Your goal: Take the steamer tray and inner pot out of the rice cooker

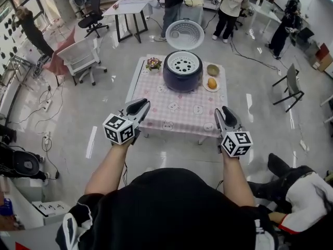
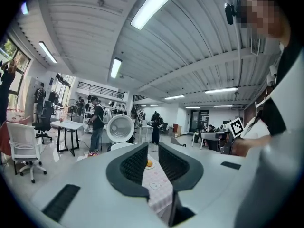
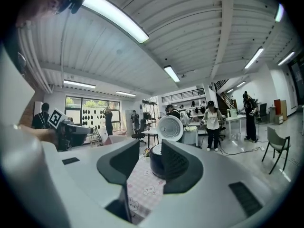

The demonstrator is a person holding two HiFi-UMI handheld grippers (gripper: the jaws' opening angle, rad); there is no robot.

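While both grippers hang over the floor short of the table (image 1: 156, 120), nothing lies between them and the cooker (image 1: 183, 76) at the table's far middle, in the upper centre of the head view. The left gripper (image 1: 141, 106), lower left of the cloth, has its jaws a narrow gap apart with nothing in them; the right gripper (image 1: 224, 113), at the cloth's lower right corner, has its jaws wider apart and also empty. The cooker's lid (image 1: 184, 34) stands open behind it, and the white perforated tray (image 1: 183, 63) sits in its top, hiding what is below. A small flower pot (image 1: 153, 63) stands left of the cooker; a bowl (image 1: 213, 70) and a plate with an orange fruit (image 1: 212, 83) stand to its right. The cloth is pink check. Around it are grey glossy floor, a white chair (image 1: 83, 59) at upper left, a grey chair (image 1: 292, 86) at right, and people standing along the top.
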